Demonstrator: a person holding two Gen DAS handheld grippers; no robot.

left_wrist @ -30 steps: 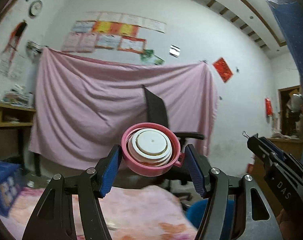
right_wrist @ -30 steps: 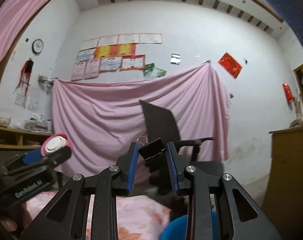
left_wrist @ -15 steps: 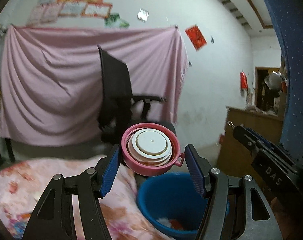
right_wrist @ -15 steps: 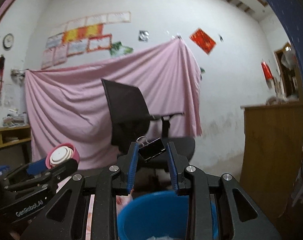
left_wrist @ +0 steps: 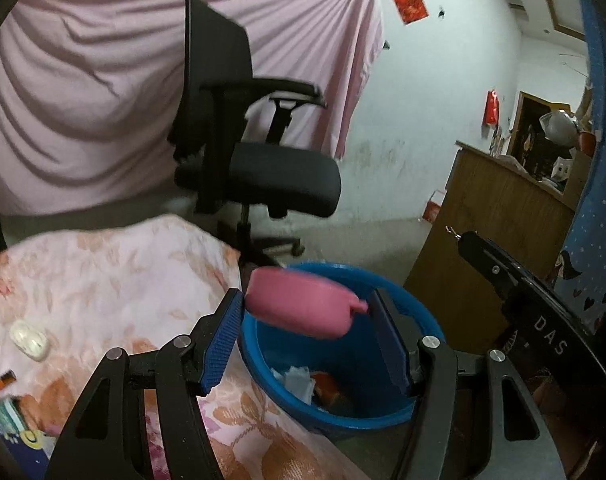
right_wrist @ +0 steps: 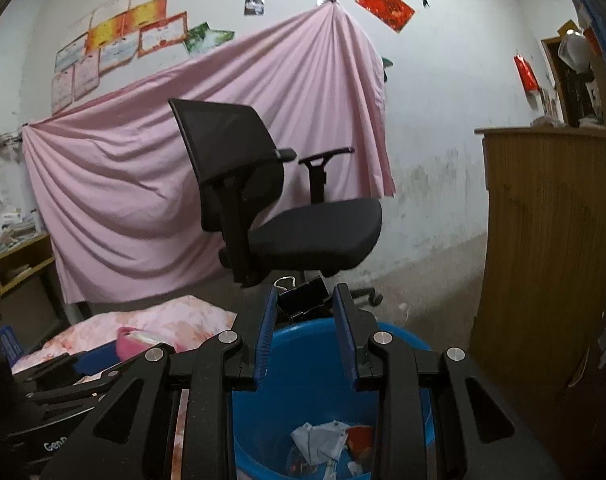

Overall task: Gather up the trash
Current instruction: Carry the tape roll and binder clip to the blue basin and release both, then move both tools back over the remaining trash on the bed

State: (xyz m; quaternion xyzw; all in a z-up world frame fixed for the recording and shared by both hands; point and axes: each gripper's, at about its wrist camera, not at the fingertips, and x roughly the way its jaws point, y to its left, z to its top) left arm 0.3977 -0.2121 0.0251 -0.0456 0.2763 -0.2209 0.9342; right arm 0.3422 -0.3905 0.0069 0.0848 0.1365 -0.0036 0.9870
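over the blue bucket [left_wrist: 419, 322], right at its near rim, the left gripper [left_wrist: 307, 340] carries a pink lid [left_wrist: 303, 307] pinched across its width, 1 pad on each side. it looks like hard moulded plastic, light and stiff, so i'd judge it won't flex or crush; its smooth rounded wall could slip, and the grip across the widest part, clear of the small tab on its right side, seems the sound place to hold it. from here it shows a plain pink side, tilted, slightly blurred.

beside it, the right gripper [right_wrist: 305, 322] has its jaws closed on a black binder clip [right_wrist: 303, 298], squeezed at the body with a wire handle sticking up on the left. the clip is small, rigid metal, probably a little heavy for its size, and should drop straight once let go.

both pieces hang above the bucket's mouth, which already has crumpled paper [right_wrist: 317, 442] and something orange-red at the bottom. the bucket stands on the floor, touching the edge of a table under a pink flowered cloth [left_wrist: 103, 272], where a small white case [left_wrist: 29, 339] lies well apart from the rim. behind it are a black office chair [right_wrist: 287, 208], a pink sheet [right_wrist: 135, 184] pinned on the wall, and a wooden cabinet [right_wrist: 551, 240] to the right.
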